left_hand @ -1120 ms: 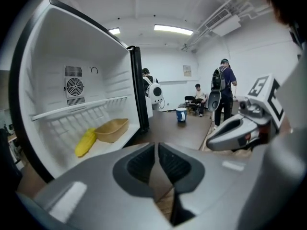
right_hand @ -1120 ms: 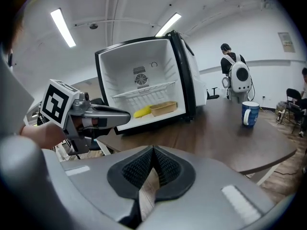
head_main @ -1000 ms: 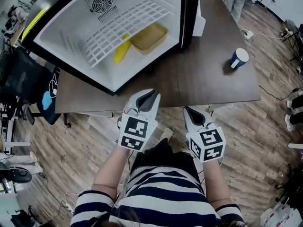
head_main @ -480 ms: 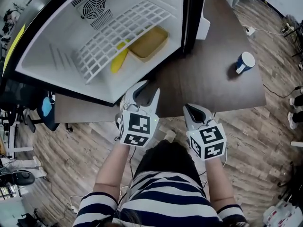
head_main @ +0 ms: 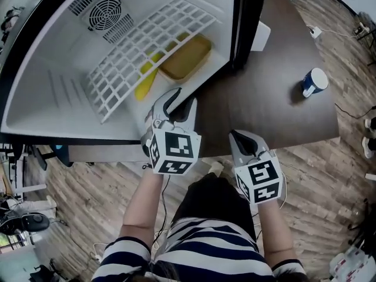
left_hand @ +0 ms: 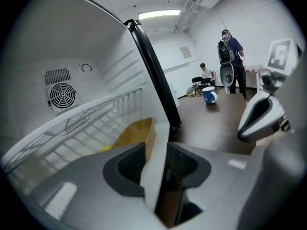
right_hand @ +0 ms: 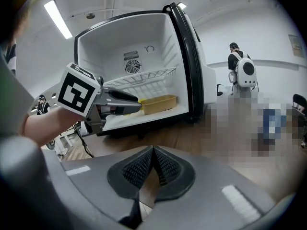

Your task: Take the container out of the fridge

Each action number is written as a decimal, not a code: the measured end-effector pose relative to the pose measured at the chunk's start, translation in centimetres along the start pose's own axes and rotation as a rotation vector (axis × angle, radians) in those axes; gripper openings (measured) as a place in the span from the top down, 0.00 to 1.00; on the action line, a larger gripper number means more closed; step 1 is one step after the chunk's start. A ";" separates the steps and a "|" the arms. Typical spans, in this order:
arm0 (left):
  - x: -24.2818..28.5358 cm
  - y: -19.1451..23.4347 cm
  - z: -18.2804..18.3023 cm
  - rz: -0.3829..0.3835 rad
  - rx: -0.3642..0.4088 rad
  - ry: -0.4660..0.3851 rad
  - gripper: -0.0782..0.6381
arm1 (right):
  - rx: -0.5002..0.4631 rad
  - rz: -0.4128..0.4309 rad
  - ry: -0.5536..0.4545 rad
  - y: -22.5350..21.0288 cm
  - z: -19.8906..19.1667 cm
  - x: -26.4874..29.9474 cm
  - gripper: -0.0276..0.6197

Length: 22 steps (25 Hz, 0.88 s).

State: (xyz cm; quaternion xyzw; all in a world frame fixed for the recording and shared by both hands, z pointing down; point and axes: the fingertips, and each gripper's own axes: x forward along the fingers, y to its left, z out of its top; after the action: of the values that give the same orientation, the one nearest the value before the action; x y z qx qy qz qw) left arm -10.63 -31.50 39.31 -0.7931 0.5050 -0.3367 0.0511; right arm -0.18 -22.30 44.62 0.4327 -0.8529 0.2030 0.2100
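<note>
A shallow yellow container (head_main: 187,57) sits on the floor of the open fridge (head_main: 59,116), under the white wire shelf (head_main: 147,46) and near the right wall. It also shows in both gripper views (left_hand: 132,131) (right_hand: 158,103). My left gripper (head_main: 180,101) is open at the fridge's front lip, just short of the container, holding nothing. The white fridge edge shows between its jaws (left_hand: 158,162). My right gripper (head_main: 239,138) hangs back over the table's near edge, shut and empty, its pads touching (right_hand: 152,164).
A long yellow object (head_main: 145,81) lies left of the container under the shelf. The black door frame (head_main: 244,22) stands right of the opening. A blue cup (head_main: 315,82) stands on the dark table (head_main: 276,116) at the right. A person with a backpack (right_hand: 242,71) stands far behind.
My left gripper has moved forward to the fridge's lip and its jaws have spread. The fridge now looks closer. The right gripper has barely moved.
</note>
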 end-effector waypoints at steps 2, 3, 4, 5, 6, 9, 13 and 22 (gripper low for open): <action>0.8 0.6 -0.1 0.020 0.019 0.014 0.89 | -0.001 -0.009 0.006 -0.5 0.0 0.5 0.97; 1.2 0.9 -0.2 0.032 0.032 0.022 0.89 | 0.001 -0.011 0.008 -0.7 0.0 0.7 0.97; 1.6 1.1 -0.3 0.044 0.046 0.032 0.89 | 0.003 -0.010 0.009 -0.9 0.1 0.9 0.97; 2.0 1.3 -0.5 0.054 0.059 0.040 0.89 | 0.001 -0.011 0.010 -1.1 0.1 1.2 0.97; 2.4 1.5 -0.6 0.062 0.073 0.047 0.89 | -0.002 -0.012 0.013 -1.2 0.1 1.4 0.97; 3.3 1.9 -0.7 0.080 0.113 0.061 0.89 | -0.005 -0.017 0.021 -1.5 -0.2 2.1 0.97; 4.3 1.7 -1.0 0.071 0.181 0.091 0.89 | -0.005 -0.021 0.032 -1.8 -0.8 2.4 0.97; 6.6 2.1 -1.4 0.016 0.242 0.138 0.89 | 0.017 -0.037 0.039 -2.5 -1.2 3.8 0.97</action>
State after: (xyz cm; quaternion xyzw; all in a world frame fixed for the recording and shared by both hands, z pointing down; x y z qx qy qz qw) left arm -11.36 -37.64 42.66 -0.7520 0.4693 -0.4487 0.1141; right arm 0.09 -25.49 48.04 0.4459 -0.8389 0.2147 0.2268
